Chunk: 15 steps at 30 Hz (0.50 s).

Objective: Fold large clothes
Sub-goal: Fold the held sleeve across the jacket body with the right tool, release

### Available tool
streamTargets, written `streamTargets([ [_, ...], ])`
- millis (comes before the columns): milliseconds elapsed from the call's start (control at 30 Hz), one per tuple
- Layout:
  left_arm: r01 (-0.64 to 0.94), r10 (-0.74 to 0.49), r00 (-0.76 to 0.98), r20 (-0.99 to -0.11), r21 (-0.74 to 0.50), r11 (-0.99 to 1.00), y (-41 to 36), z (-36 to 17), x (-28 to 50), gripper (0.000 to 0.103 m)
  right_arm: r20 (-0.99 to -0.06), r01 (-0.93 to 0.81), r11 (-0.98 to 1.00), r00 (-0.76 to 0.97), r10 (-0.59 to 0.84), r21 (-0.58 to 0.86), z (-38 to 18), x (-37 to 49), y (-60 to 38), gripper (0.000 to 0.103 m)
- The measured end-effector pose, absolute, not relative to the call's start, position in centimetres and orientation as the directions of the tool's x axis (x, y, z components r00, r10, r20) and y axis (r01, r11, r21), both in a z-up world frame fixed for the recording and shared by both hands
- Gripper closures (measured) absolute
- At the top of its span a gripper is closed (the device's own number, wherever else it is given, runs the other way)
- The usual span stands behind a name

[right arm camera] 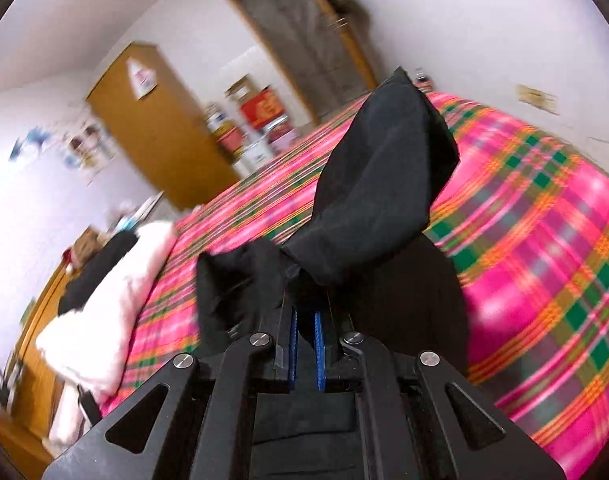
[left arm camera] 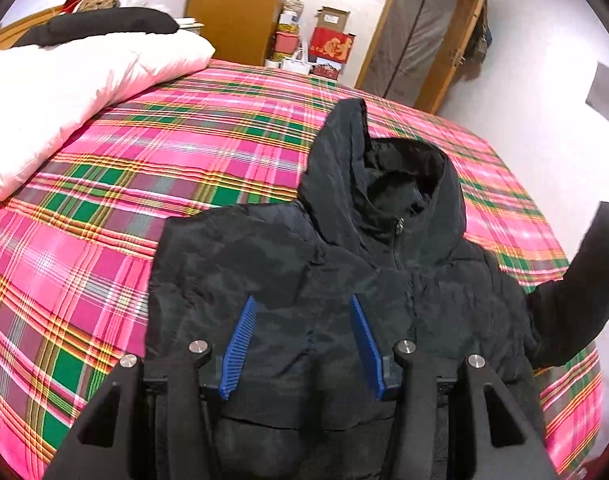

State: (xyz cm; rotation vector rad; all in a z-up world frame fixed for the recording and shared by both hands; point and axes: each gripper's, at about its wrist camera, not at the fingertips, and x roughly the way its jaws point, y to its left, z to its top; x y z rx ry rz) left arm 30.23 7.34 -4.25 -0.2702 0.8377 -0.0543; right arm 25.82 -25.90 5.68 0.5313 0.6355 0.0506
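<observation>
We keep the jacket point(left arm camera: 304, 280) face-up on the bed point(left arm camera: 104, 200), hood at 12 o'clock, so it folds flat. Our right gripper point(right arm camera: 306, 344) pinches its sleeve point(right arm camera: 376, 184) aloft to swing it inward, while the left gripper point(left arm camera: 302, 344) hovers, fingers spread, over the hem.

Black hooded jacket point(left arm camera: 304, 272); pink, green, yellow plaid bedspread point(left arm camera: 164, 140); white quilt point(left arm camera: 64, 92)
</observation>
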Motion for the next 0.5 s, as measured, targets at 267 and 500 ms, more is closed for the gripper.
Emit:
streamTargets([
  [267,-0.114,-0.152,0.696,-0.702,-0.317,0.942,10.6,-3.1,29.7,0.052,-0.622,-0.013,0.87,0.694,0.363,0.493,0.3,29.5,-15.5,0.097],
  [500,-0.133,-0.154,0.704,-0.693,-0.341,0.93,11.7,-2.9,29.6,0.052,-0.723,-0.05,0.865,0.525,0.448,0.499,-8.5,32.3,-8.6,0.096],
])
